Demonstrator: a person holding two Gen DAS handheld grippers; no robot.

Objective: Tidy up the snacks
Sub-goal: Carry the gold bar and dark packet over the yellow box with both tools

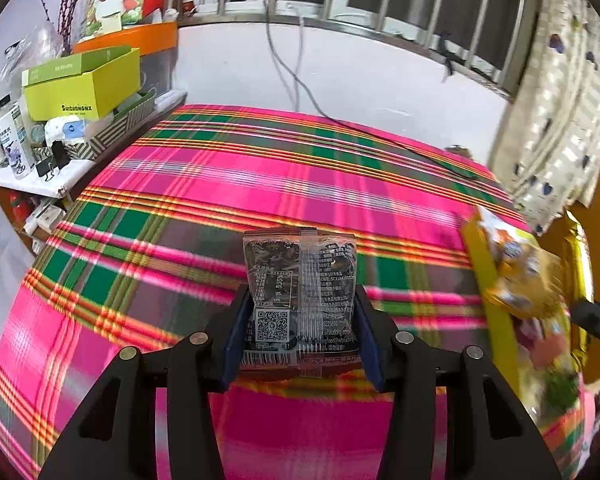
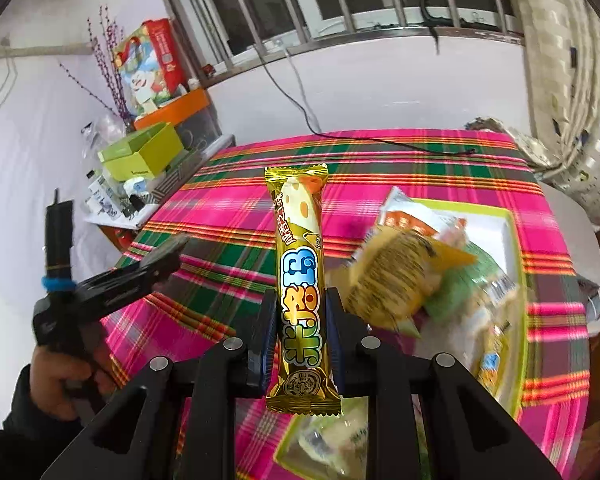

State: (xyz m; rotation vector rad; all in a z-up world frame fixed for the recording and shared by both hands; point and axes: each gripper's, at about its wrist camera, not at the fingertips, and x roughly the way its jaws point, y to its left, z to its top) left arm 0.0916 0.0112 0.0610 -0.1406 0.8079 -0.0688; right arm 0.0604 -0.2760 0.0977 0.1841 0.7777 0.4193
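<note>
Plaid cloth [image 1: 260, 184]; dark packet [image 1: 300, 300] between left claw [image 1: 300, 332].

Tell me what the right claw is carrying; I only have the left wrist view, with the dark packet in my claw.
Observer: The right claw is shut on a gold snack bar, standing upright between its pads.
Operator: Report what lies to its right.
Observer: A tray of mixed snacks, resting on the plaid cloth.
Operator: Say where my claw sits from there.
Observer: The left claw is at the far left, a hand on its grip.
</note>
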